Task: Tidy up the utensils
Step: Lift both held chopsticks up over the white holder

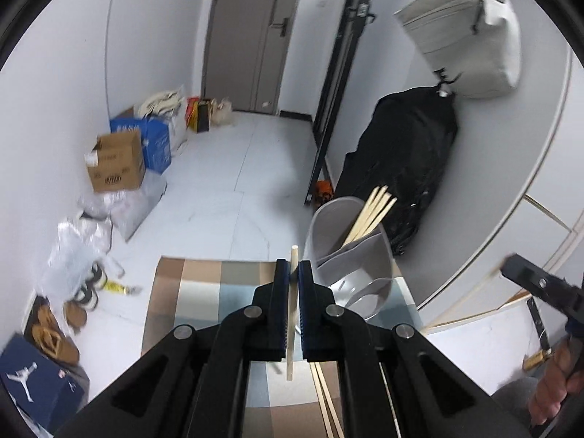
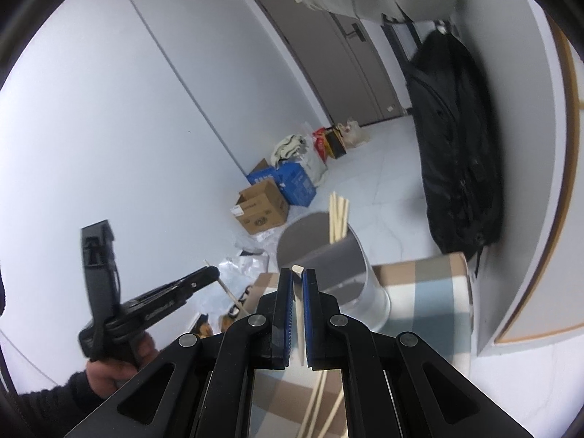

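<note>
My left gripper [image 1: 293,268] is shut on a wooden chopstick [image 1: 291,314] held upright, a little left of a grey divided utensil holder [image 1: 350,255]. Several chopsticks [image 1: 372,215] stand in the holder's far compartment. My right gripper [image 2: 298,277] is shut on another pale chopstick [image 2: 299,314], just in front of the same holder [image 2: 328,255], where chopsticks [image 2: 337,215] stick up. More chopsticks [image 2: 317,401] lie on the checked tablecloth below; they also show in the left wrist view [image 1: 328,401]. The left gripper shows in the right wrist view [image 2: 215,273], the right one in the left wrist view [image 1: 511,266].
The checked tablecloth [image 1: 204,292] covers a small table that ends near the holder. A black bag [image 1: 401,160] and a white bag [image 1: 463,33] hang on the right wall. Cardboard boxes [image 1: 116,164], plastic bags and shoes lie on the floor at the left.
</note>
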### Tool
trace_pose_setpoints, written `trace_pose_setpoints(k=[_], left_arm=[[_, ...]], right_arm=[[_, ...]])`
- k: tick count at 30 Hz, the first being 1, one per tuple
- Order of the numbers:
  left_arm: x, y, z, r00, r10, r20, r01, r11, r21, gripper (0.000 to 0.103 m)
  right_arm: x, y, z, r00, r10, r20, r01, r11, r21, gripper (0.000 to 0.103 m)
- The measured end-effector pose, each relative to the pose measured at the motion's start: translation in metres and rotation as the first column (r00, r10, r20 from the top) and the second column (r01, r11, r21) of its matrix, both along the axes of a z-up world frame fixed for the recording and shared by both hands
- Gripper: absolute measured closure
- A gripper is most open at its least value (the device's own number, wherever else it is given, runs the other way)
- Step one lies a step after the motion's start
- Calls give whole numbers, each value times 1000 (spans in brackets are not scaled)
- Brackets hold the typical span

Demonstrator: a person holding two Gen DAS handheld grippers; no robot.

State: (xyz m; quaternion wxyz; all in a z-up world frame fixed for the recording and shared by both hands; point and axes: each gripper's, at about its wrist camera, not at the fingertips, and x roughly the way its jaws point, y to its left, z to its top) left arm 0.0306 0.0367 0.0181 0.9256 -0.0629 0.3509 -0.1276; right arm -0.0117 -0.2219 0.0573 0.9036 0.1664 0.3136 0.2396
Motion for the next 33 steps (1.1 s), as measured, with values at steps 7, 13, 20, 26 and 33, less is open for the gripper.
trace_pose_setpoints(k=[7, 13, 20, 26, 33], left_arm=[[-3, -2, 29, 998, -33, 54, 32, 999, 27, 102], [-6, -9, 70, 992, -67, 106, 65, 998, 25, 102], [17, -23, 105, 979, -93, 181, 86, 995, 46, 102], [42, -36, 99, 977, -114, 181, 103, 992, 68, 102], [65, -39, 76, 981, -125, 149, 117, 991, 63, 102]], right_arm=[[11, 10, 27, 999, 19, 51, -17, 999, -46, 98], [31, 10, 55, 996, 30, 87, -26, 999, -46, 98], [60, 14, 85, 991, 24, 129, -17, 998, -54, 99], [85, 22, 94, 989, 6, 150, 8, 995, -97, 99], [111, 32, 82, 989, -5, 146, 24, 992, -126, 99]])
